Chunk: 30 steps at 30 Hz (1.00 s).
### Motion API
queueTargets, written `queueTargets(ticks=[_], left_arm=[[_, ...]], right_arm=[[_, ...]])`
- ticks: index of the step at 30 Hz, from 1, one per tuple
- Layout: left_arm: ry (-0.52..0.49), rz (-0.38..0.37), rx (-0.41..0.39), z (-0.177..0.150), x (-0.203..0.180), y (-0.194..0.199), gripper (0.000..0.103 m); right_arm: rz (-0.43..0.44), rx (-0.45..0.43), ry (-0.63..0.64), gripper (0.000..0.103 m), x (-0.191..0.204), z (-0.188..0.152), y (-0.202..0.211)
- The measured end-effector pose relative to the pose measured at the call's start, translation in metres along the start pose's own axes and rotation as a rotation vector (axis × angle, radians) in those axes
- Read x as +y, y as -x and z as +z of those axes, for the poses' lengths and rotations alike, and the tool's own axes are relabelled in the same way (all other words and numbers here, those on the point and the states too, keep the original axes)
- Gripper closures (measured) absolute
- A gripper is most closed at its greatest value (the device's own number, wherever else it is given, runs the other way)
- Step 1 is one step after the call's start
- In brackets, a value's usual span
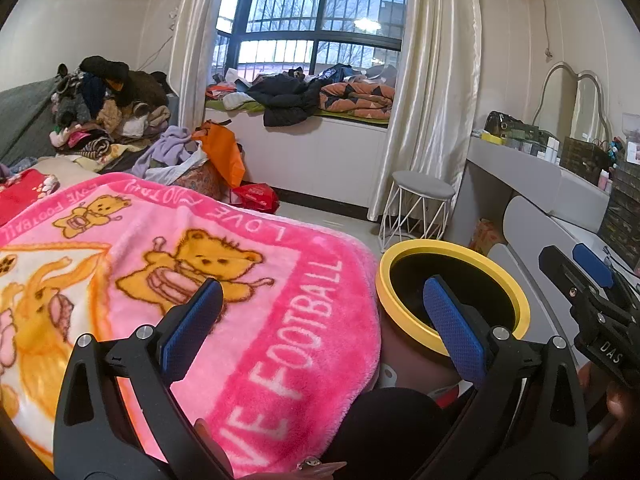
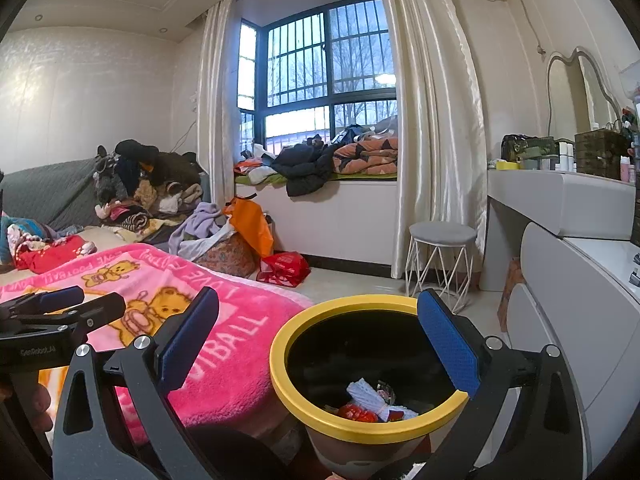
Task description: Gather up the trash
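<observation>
A bin with a yellow rim [image 1: 385, 294] [image 2: 380, 427] and a black inside stands beside the bed's pink bear blanket [image 1: 280, 280] [image 2: 224, 356]. In the right wrist view, white crumpled paper [image 2: 370, 396] and a red wrapper [image 2: 356, 413] lie at its bottom. My right gripper [image 2: 318, 340] hovers open above the bin mouth with nothing between its blue pads [image 2: 450, 346]. My left gripper [image 1: 324, 320] is open and empty over the blanket's edge, its right finger in front of the bin. Each gripper shows at the edge of the other's view [image 1: 574, 262] [image 2: 84, 301].
A white wire stool [image 1: 420, 208] [image 2: 440, 258] stands on the floor past the bin. A grey dressing table [image 2: 560, 204] runs along the right wall. Clothes are piled on the bed [image 1: 112, 108] and window seat [image 2: 320, 160]. Orange [image 2: 250, 220] and red bags [image 2: 284, 268] sit by the bed.
</observation>
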<state>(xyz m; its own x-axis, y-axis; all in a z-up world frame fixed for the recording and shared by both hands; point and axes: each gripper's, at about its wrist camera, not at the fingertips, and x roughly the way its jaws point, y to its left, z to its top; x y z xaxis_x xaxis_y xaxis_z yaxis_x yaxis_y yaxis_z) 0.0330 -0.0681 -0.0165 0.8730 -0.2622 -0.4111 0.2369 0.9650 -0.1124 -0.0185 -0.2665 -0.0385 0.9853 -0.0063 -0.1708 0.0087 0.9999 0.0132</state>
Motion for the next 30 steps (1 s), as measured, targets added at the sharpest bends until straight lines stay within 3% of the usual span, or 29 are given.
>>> queueTargets(ticks=[18, 22, 27, 30], left_arm=[[0.002, 0.007, 0.008, -0.005, 0.005, 0.001, 0.011], [0.080, 0.046, 0.027, -0.006, 0.026, 0.002, 0.011], [0.244, 0.245, 0.014, -0.002, 0.104, 0.020, 0.011], [0.345, 0.429, 0.022, -0.011, 0.182, 0.045, 0.011]], right_arm=[[-0.001, -0.001, -0.003, 0.006, -0.002, 0.001, 0.000], [0.010, -0.018, -0.018, 0.006, 0.004, 0.004, -0.002], [0.170, 0.000, 0.003, 0.006, 0.065, 0.020, -0.022], [0.376, 0.074, 0.084, 0.006, 0.150, 0.027, -0.045]])
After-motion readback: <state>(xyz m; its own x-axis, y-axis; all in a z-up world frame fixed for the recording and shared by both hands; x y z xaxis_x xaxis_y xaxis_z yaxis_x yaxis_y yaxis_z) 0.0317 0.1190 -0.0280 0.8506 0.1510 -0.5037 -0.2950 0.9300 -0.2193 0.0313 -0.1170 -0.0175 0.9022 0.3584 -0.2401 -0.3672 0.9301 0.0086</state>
